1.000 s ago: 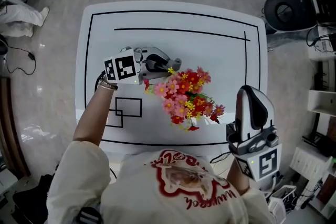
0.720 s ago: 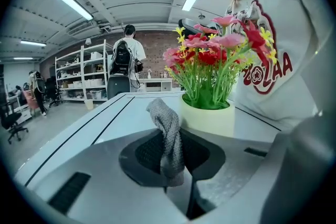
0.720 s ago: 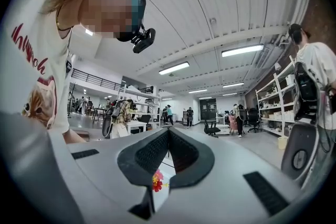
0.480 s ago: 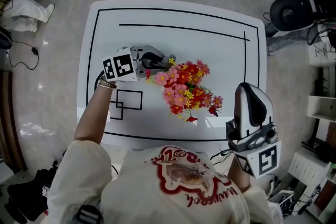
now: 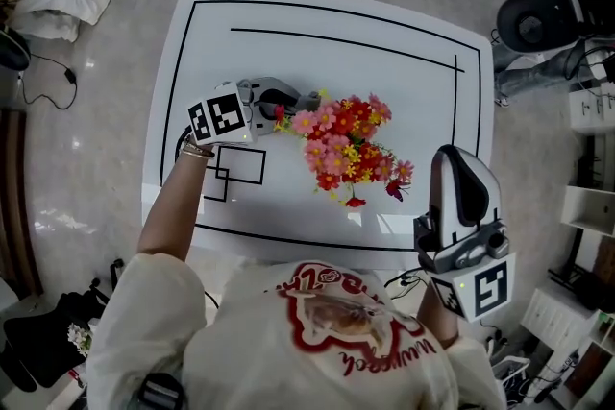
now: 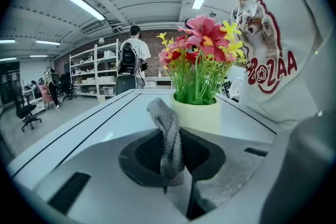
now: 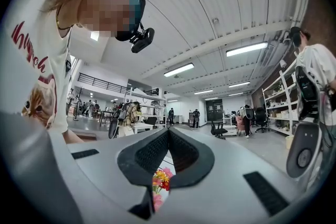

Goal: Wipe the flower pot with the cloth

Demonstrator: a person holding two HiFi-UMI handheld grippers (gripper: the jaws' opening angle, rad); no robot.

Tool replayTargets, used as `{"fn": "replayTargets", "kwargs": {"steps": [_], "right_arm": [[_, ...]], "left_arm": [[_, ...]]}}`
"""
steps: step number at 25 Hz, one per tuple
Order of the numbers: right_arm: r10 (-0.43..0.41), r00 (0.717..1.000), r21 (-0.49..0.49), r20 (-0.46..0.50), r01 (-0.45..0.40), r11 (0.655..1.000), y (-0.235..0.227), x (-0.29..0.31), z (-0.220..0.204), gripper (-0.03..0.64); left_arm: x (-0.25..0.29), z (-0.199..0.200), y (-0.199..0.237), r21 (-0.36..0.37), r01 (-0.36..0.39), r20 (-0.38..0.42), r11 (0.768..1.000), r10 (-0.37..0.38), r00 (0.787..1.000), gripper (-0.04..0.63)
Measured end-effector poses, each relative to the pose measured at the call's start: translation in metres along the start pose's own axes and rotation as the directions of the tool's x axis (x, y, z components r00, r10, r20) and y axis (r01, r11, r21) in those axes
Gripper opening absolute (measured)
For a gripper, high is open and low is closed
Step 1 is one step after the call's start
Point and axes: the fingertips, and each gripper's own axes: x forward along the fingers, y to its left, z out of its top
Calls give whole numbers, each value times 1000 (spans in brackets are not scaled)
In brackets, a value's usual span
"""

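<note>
A pale yellow flower pot [image 6: 195, 114] with red, pink and yellow flowers [image 5: 343, 146] stands in the middle of the white table [image 5: 404, 82]. In the head view the blooms hide the pot. My left gripper [image 5: 309, 100] lies low on the table just left of the pot, shut on a grey knitted cloth [image 6: 167, 134]. The cloth sticks up between the jaws, a short way in front of the pot wall in the left gripper view. My right gripper [image 5: 452, 170] is held up off the table's near right edge, shut and empty. The flowers [image 7: 160, 181] show below its jaws.
Black lines are drawn on the table, with small rectangles [image 5: 235, 176] near my left wrist. An office chair [image 5: 538, 14] and shelving stand to the right. Cables and a bag lie on the floor at the left. People stand far off by shelves.
The head view has drifted, so everything sits a little higher in frame. My left gripper stays against the flowers' left side with the cloth. The right gripper stays raised.
</note>
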Motion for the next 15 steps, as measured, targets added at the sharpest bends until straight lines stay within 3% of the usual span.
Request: {"fn": "replayTargets", "kwargs": {"steps": [15], "right_arm": [[52, 999, 4, 10, -52, 999, 12, -15, 0, 0]], "left_arm": [[-7, -4, -16, -33, -97, -6, 995, 97, 995, 64]]}}
